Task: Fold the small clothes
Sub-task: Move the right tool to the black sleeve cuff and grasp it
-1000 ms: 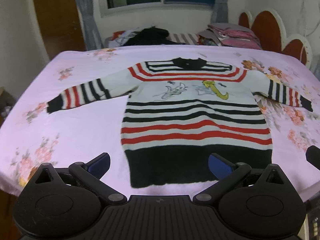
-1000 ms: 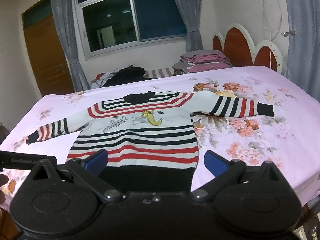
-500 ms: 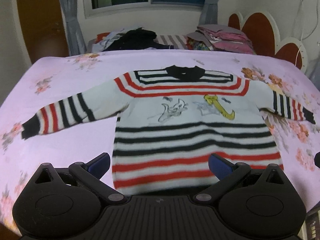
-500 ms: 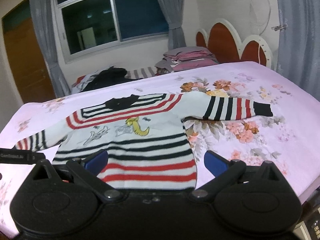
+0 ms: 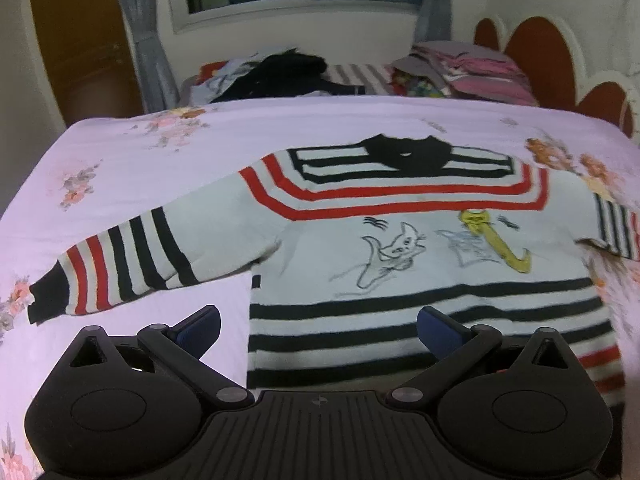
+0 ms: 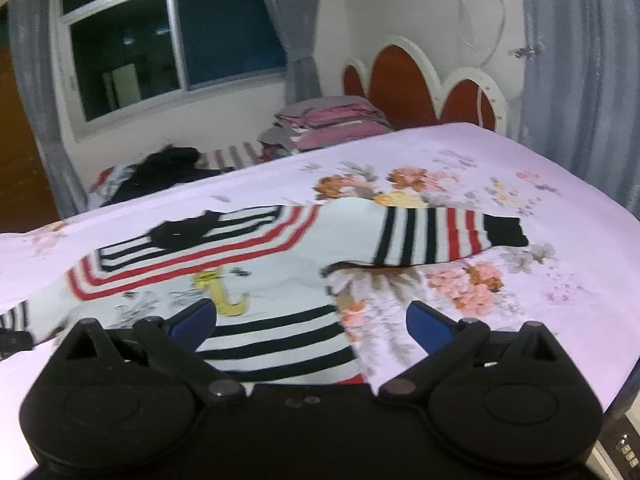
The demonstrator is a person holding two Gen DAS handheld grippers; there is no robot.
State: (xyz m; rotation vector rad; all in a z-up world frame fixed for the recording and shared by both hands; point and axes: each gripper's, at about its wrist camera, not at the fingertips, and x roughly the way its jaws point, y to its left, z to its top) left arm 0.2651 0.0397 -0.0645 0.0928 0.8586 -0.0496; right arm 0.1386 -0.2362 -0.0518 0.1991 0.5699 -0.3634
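**Sweater spread flat on bed; both tools open above its lower half**

Hidden or unclear: the sweater's (image 5: 400, 248) hem was covered by the body of the left tool (image 5: 318, 326) in the left wrist view and by the right tool (image 6: 311, 320) in the right wrist view, so the bottom edge could not be checked. In the left view the sleeve on the picture's right ran out of frame at the edge; its cuff (image 6: 504, 232) showed only in the right view. The right view was motion-blurred, and the chest drawings were hard to read there. In the left view they read as a sketched cat and a yellow hooked shape.

Orientation: the sweater lay front side up on the pink floral bedsheet (image 5: 120, 168). Its long axis ran from the tools toward the far side of the bed, black collar (image 5: 404, 152) farthest away. Both sleeves lay spread outward, roughly crosswise to the body. The left-hand sleeve (image 5: 120, 268) angled slightly back toward the tool, ending in a black cuff.

Tools: both had their jaws spread wide with nothing between the blue pads. The left one sat over the lower striped body, the right one over the sweater's side edge.

Beyond the bed: a pile of dark clothes (image 5: 280, 72) and a folded stack (image 6: 332, 120) near the headboard (image 6: 404, 84).
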